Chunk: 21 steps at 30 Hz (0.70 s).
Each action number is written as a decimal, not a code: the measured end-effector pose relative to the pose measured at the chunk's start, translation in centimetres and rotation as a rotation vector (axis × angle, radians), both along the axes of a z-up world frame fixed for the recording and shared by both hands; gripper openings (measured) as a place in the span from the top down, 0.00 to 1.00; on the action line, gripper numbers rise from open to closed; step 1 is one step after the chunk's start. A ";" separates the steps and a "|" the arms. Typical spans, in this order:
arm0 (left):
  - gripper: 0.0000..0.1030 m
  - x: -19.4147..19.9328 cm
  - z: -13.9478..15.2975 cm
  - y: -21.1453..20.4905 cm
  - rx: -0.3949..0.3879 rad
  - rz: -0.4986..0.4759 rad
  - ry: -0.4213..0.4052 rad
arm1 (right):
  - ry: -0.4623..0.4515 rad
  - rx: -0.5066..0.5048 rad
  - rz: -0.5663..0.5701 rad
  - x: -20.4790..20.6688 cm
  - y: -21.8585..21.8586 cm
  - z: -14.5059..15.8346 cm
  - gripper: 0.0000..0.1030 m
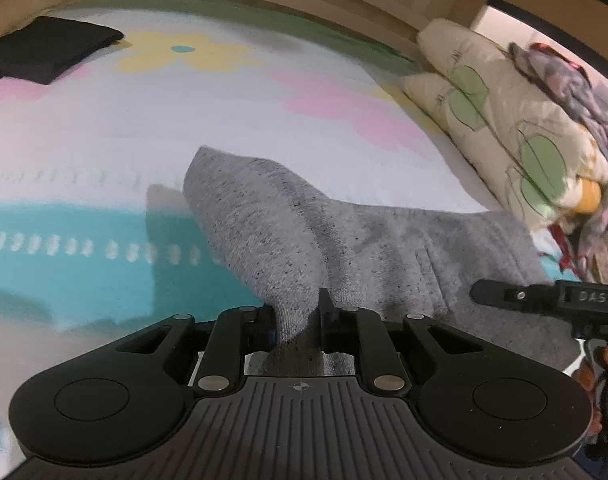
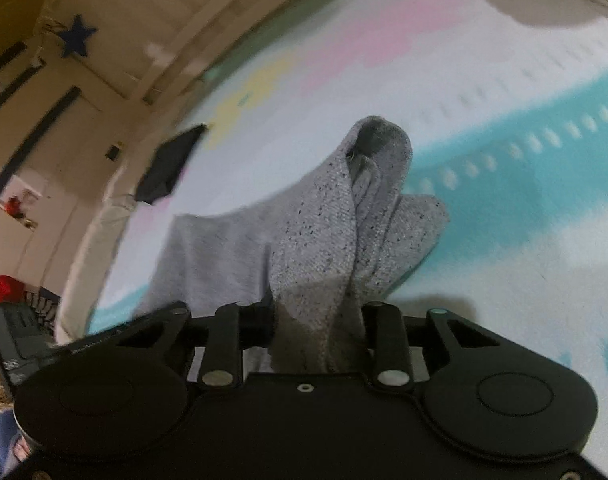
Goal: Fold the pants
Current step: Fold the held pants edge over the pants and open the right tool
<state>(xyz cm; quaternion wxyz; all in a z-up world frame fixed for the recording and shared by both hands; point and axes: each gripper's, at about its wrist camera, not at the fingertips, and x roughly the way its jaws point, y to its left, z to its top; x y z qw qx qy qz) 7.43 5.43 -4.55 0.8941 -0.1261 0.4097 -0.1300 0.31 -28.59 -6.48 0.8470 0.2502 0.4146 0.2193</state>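
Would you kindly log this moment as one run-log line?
left gripper: shut on grey pants | right gripper: shut on grey pants | pants: partly lifted off bedspread | fold: not yet done

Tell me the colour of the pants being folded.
Heathered light grey with dark flecks; the pants show best in the right wrist view.

One short marking can be read, on a gripper.

In the left wrist view, the right gripper (image 1: 475, 292) reaches in from the right edge, and its black body bears the raised letters "DAS". The left gripper (image 1: 296, 320) carries only a small crosshair sign on its ribbed black plate, with no lettering. In the right wrist view a faint line of raised letters runs along the left arm of the right gripper (image 2: 315, 316), too blurred to read. The dotted rows on the bedsheet (image 1: 104, 128) are pattern, not text.
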 end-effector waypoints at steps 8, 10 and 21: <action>0.85 5.0 2.9 3.5 0.033 0.084 -0.068 | -0.040 0.043 0.056 4.6 4.4 3.0 0.61; 0.85 6.7 3.4 4.4 0.050 0.098 -0.077 | -0.049 0.037 0.072 6.4 6.0 3.6 0.61; 0.80 14.7 -0.6 7.9 0.107 0.133 0.035 | -0.039 -0.012 0.109 14.5 11.6 2.9 0.60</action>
